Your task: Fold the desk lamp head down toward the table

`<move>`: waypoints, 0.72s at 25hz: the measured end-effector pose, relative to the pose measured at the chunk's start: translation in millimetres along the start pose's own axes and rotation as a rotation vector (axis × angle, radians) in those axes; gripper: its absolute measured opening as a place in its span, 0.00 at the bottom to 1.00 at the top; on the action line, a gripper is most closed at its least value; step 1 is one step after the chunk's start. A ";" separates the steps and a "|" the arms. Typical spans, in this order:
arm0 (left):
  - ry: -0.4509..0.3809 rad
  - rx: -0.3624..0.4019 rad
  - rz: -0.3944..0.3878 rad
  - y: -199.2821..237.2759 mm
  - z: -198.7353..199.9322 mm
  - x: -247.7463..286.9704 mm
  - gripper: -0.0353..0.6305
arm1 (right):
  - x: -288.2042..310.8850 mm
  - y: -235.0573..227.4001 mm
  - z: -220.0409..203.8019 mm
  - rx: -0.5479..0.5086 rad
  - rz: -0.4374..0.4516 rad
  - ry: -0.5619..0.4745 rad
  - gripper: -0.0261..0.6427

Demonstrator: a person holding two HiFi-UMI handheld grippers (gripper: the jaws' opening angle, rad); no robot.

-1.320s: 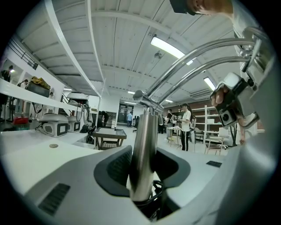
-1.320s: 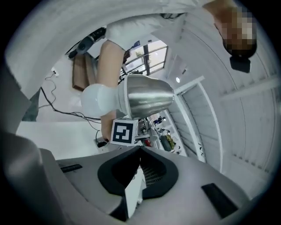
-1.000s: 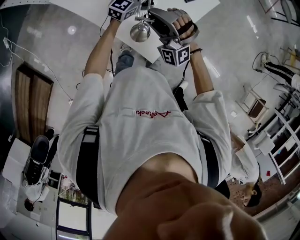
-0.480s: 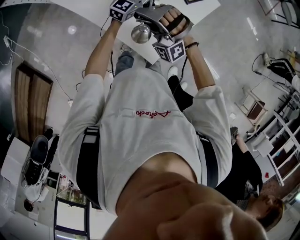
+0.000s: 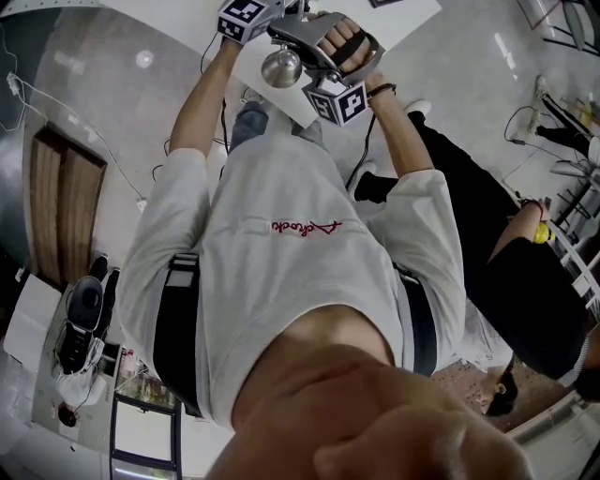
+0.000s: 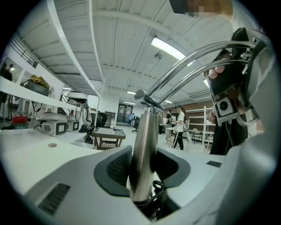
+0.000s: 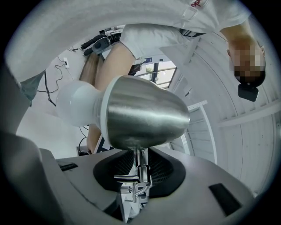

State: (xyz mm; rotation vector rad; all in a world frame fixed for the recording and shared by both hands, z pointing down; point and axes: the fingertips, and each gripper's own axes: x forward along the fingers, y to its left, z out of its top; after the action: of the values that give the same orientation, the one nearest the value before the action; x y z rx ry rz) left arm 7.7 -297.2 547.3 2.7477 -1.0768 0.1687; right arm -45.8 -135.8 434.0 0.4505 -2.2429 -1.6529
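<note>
Over the white counter [image 5: 408,9], mostly hidden behind the person's torso, the left tool [image 6: 140,176] grips the desk lamp's upright steel post [image 6: 145,140]. The right tool [image 7: 139,176], its jaws just closing, clamps the thin stem under the lamp head [image 7: 145,114]. Base unseen; the red script on the shirt [image 5: 305,228] is unreadable

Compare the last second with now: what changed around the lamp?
The right gripper shifted slightly left toward the lamp head, and its fingers have just been closing onto the lamp neck between them. A bystander in black walked in at the head view's right. The left gripper stays clamped on the lamp post; the lamp head has not visibly tilted.
</note>
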 end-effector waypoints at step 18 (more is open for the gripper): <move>-0.006 -0.003 -0.018 -0.3 3.4 1.8 0.29 | -4.6 47.6 0.4 0.037 0.069 -0.053 0.30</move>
State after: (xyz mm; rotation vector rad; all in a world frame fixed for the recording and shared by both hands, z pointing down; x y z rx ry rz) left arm 9.4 -298.9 544.2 2.7559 -1.0532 0.1572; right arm -44.9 -120.1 479.1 0.3377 -2.3038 -1.6092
